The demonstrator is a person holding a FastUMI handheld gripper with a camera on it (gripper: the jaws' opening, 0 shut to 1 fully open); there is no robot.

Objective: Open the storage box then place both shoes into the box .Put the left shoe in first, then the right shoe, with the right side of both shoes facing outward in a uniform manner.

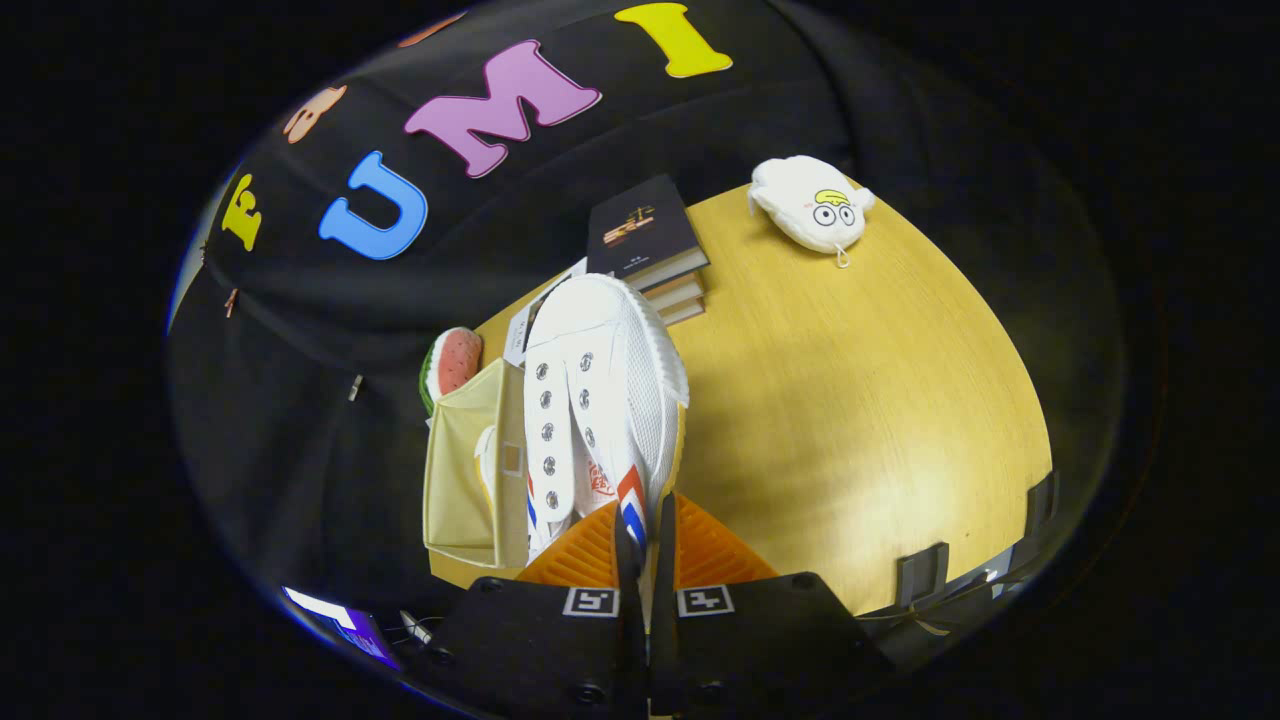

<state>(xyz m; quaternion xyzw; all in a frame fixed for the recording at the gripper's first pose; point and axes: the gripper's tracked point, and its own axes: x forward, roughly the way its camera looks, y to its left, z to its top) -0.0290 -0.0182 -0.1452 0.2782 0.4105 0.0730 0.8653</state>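
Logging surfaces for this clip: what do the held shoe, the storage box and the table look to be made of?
The gripper is shut on the shoe.
Shoe: white knit mesh and smooth matte panels, metal-looking eyelets.
Storage box: pale beige fabric, judging by its soft, slightly sagging walls.
Table: wood or wood-look laminate; fine grain, light sheen under the lamp.

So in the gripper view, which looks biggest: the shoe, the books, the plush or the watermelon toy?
1. Shoe, pinched in the gripper, so nearness inflates it.
2. Books.
3. Plush, close to the books.
4. Watermelon toy, partly hidden.
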